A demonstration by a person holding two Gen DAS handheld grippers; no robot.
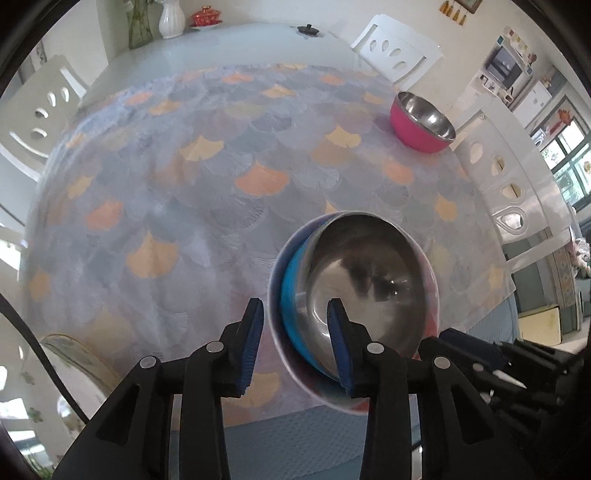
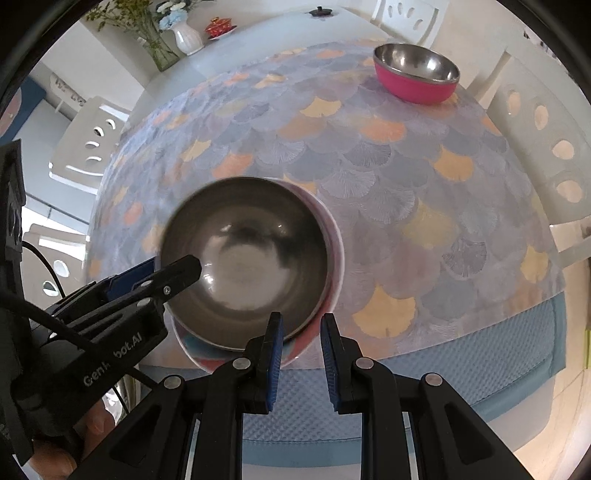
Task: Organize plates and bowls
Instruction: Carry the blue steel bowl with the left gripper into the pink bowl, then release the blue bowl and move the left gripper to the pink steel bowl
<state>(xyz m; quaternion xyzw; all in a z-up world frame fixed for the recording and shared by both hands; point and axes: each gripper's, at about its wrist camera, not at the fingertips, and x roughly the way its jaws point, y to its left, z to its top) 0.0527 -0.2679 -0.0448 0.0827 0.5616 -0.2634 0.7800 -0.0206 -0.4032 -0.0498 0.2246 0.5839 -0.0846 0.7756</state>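
A blue-sided steel bowl sits nested in a pink-and-white bowl near the table's front edge. My left gripper is open, its fingers straddling the left rims of both bowls. In the right wrist view the steel bowl fills the pink-and-white bowl, with the left gripper's finger over its left rim. My right gripper is open and empty, just in front of the bowls. A pink steel-lined bowl stands alone at the far right.
The table carries a fan-patterned cloth over a blue mat. White chairs surround it. A plate rim shows at the lower left. A white vase, a red cup and a black lid stand far back.
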